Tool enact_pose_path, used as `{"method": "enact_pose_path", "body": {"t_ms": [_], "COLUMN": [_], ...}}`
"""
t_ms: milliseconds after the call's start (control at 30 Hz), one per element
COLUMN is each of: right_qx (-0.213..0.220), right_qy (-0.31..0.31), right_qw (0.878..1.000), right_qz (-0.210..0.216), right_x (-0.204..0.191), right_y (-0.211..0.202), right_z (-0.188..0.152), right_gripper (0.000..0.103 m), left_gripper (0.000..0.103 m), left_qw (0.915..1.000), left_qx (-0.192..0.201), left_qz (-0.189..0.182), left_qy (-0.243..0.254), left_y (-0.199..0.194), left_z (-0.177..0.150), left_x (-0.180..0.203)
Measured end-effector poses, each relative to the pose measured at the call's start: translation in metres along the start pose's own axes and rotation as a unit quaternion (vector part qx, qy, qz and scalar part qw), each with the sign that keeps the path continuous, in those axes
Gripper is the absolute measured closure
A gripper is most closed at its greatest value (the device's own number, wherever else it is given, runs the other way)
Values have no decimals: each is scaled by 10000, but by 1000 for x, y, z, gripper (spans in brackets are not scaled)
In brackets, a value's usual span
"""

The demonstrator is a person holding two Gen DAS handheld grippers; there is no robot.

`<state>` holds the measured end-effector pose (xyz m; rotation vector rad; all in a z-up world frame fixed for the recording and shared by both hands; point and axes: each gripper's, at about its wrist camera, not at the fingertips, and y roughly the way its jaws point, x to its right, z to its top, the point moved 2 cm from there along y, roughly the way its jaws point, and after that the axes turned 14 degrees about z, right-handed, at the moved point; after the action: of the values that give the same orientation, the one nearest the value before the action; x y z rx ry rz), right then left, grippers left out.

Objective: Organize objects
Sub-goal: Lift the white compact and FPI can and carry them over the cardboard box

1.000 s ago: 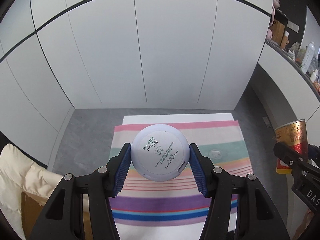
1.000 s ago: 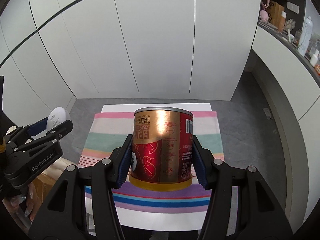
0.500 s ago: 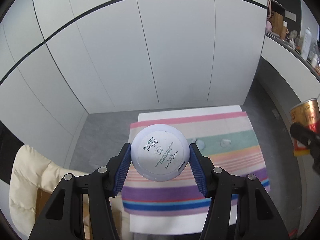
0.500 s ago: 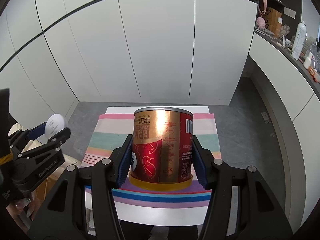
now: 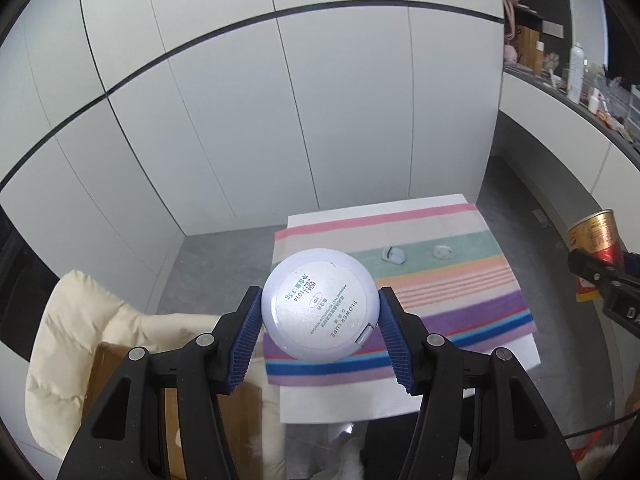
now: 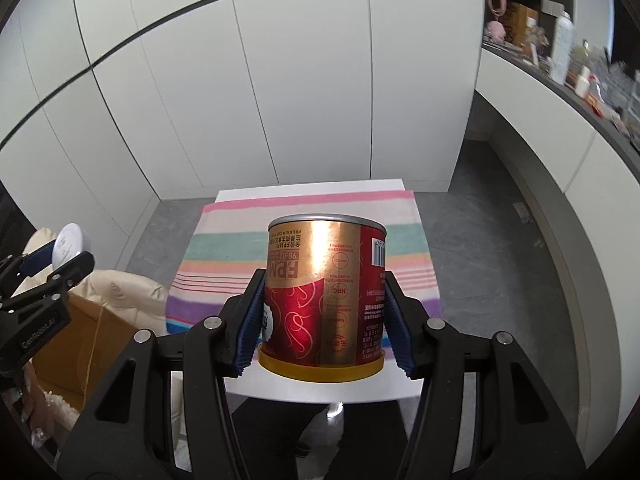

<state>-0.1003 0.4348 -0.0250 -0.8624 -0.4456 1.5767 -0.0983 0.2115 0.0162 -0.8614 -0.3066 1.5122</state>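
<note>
The left gripper [image 5: 320, 320] is clamped on a round white compact [image 5: 319, 305]; both blue pads [image 5: 245, 340] press its rim. The compact is held in the air with its printed underside toward the camera, above the near left corner of a striped cloth [image 5: 448, 280]. The cloth lies on a white table [image 5: 400, 404]. Two small pale objects [image 5: 394, 255] lie just beside each other on the cloth's green stripe, too small to identify.

The right gripper [image 6: 322, 326] is closed on a red and gold can [image 6: 326, 300], its pads against the can's sides. The can is upside down, print inverted, yellow lid at the bottom, and hangs over the near edge of the table. In the left view the can [image 5: 596, 236] appears at the right edge, well apart from the compact.

A cream jacket [image 5: 80, 340] drapes over a cardboard box [image 6: 72, 344] left of the table. White cabinet doors [image 5: 240, 120] stand behind, and a cluttered counter [image 6: 580, 92] runs along the right.
</note>
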Motion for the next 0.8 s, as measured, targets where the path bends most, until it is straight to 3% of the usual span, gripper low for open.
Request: {"method": "enact_pose_path", "body": {"t_ms": [200,533,800], "right_qx": [-161,-377,-483], "right_qy": [-7,73,150], "right_qw": [9999,9993,9986], "right_qz": [-13,47,128], "right_x": [-18,-35,-42], "right_y": [-16,-48,-63], "right_z": [-53,-128,-154], "right_gripper": [46,46,46], "left_gripper": [45,45,45], "left_qw": [9992,9993,9982], "left_qx": [-338,-338,-509], "left_qz": [-193,-109,-303], "left_qy": [-19,-61,12], "left_y": [-14,-48,-58], "left_z": [-47,-111,-138], "left_x": [-7,-23,-23]}}
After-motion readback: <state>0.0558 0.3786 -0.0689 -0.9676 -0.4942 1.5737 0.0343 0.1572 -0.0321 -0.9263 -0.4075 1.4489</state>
